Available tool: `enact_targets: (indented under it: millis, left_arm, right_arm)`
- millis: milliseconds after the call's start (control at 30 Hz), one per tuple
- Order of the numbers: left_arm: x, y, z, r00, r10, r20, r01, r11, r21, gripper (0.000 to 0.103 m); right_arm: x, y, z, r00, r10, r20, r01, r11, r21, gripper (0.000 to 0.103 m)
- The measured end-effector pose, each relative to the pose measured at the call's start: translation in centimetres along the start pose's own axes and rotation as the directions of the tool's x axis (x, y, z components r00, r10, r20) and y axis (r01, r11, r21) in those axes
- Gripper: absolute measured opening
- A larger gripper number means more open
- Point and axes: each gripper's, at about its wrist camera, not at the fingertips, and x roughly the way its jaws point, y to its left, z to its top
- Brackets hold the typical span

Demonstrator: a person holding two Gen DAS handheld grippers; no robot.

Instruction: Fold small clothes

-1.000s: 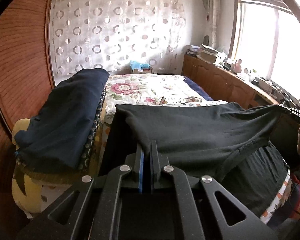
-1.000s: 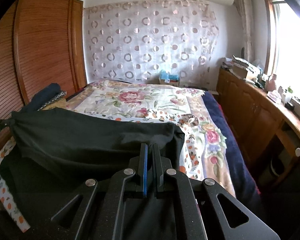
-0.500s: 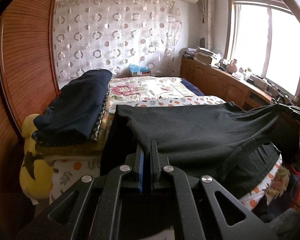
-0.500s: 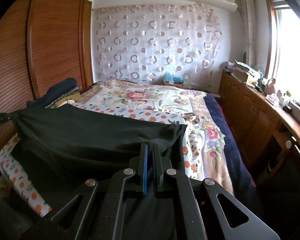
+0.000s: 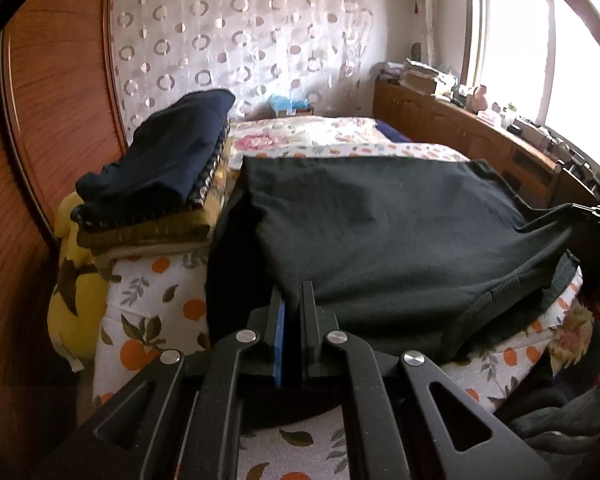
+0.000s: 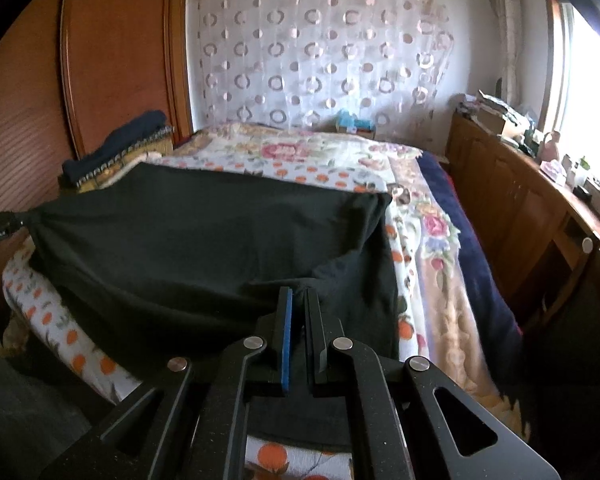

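The left gripper and the right gripper each have their jaws clamped tight on a near corner of the black garment, which stretches between them over the foot of the bed. At ten o'clock in the left view sits a stack of folded clothes.
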Motion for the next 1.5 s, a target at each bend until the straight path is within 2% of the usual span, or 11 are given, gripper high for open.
enact_targets:
  millis: [167,267,333,400,533,633,767,833,1033,1233,1500]
  left_arm:
    - [0.1,-0.2,-0.5,1.000,0.003,-0.009,-0.003,1.000,0.003,0.007]
    - [0.1,-0.1,-0.6,1.000,0.002,-0.016,-0.002,1.000,-0.005,0.007]
    - [0.1,0.0,-0.7,1.000,0.004,-0.020,-0.004,1.000,-0.008,0.007]
    - [0.1,0.2,-0.9,1.000,0.008,-0.021,-0.008,1.000,-0.015,0.010]
    - [-0.2,0.8,-1.2,1.000,0.011,-0.009,-0.011,0.999,-0.042,0.040]
    - [0.1,1.4,-1.4,1.000,0.012,-0.024,-0.013,0.998,-0.055,0.045]
    - [0.7,2.2,-1.8,0.999,0.017,-0.044,-0.021,0.997,-0.071,0.064]
    - [0.8,2.5,-1.9,0.999,0.016,-0.050,-0.020,0.997,-0.080,0.068]
    - [1.5,3.3,-2.6,0.997,0.032,-0.076,-0.040,0.994,-0.105,0.068]
    - [2.3,3.6,-3.2,0.995,0.018,-0.103,-0.031,0.992,-0.125,0.068]
    - [2.7,3.7,-3.5,0.994,0.001,-0.108,-0.016,0.990,-0.140,0.068]
  right_arm:
    - [0.6,0.4,0.8,0.997,-0.069,-0.027,0.069,0.997,-0.024,0.015]
    - [0.3,0.6,1.3,0.997,-0.074,-0.017,0.074,0.997,-0.027,0.022]
    - [0.2,0.7,1.6,0.997,-0.075,-0.008,0.075,0.997,-0.027,0.041]
    - [0.4,1.2,1.6,0.998,-0.069,-0.002,0.069,0.997,-0.034,0.049]
    - [1.7,1.9,0.5,0.999,-0.036,-0.009,0.036,0.999,-0.039,0.050]
    - [3.3,2.6,0.2,1.000,0.012,-0.020,-0.012,0.999,-0.032,0.050]
    - [5.8,3.8,0.3,0.997,0.061,-0.044,-0.063,0.997,-0.041,0.050]
    - [6.8,4.3,0.4,0.996,0.073,-0.056,-0.076,0.996,-0.053,0.050]
    - [9.6,5.2,0.2,0.992,0.071,-0.100,-0.079,0.994,-0.077,0.050]
    - [9.7,4.4,-0.4,0.994,0.085,-0.073,-0.088,0.996,-0.031,0.060]
    - [9.3,5.4,-0.8,0.995,0.079,-0.053,-0.081,0.996,-0.033,0.065]
